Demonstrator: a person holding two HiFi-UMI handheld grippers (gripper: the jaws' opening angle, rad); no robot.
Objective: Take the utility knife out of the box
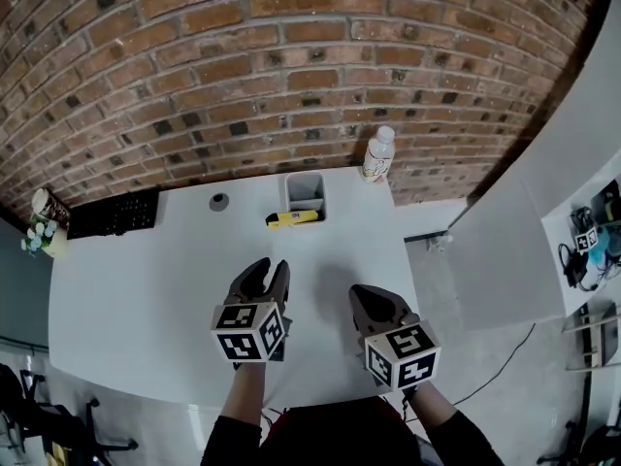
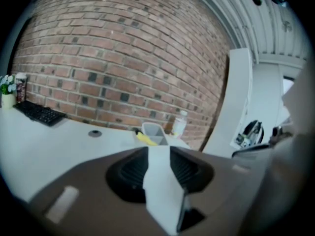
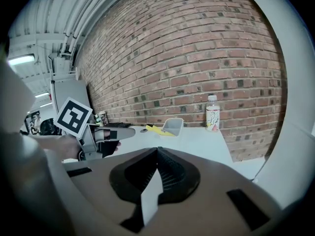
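- The yellow utility knife lies on the white bench, just in front of the open grey plastic box (already out, I judge).
- The box looks empty.
- The left gripper is wide and empty, and the right gripper is closed on nothing; keep both well clear of the knife.

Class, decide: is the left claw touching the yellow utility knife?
Apart. The head view shows a stretch of bare table between the left claw and the utility knife.
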